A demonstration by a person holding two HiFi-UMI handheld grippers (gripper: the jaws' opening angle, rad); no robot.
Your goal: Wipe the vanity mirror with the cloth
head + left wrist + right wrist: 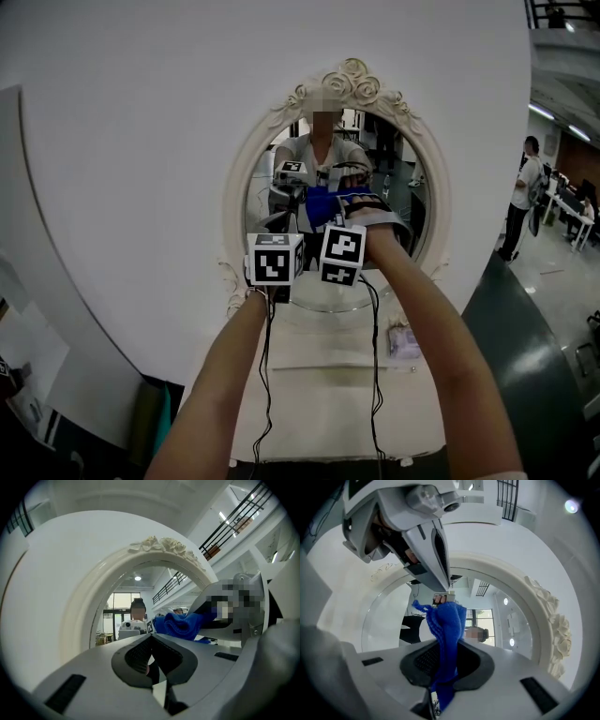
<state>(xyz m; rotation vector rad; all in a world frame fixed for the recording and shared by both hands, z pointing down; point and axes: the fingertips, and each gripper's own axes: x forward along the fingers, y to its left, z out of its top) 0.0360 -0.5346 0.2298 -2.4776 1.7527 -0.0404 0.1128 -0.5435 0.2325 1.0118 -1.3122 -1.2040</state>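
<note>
Head view: a white wall [141, 141] fills most of the frame, and the oval vanity mirror [389, 178], in a cream frame with carved roses on top, stands against it at the far edge of the white tabletop [319, 384]. Both of the person's forearms reach over the tabletop towards the glass, with black cables hanging below them. A small pale packet [405, 342] lies near the tabletop's right edge.

The left tool [152, 660] is held just in front of the lower part of the mirror. Its dark pads are closed together with nothing between them. The right tool [445, 665] is raised just beside it, slightly higher, with its jaws clamped on the blue cloth [447, 625]. The cloth stands up out of the pads in a bunched fold. Its upper end is at the glass near the mirror's middle, where the tool's own reflection comes down to meet it.
</note>
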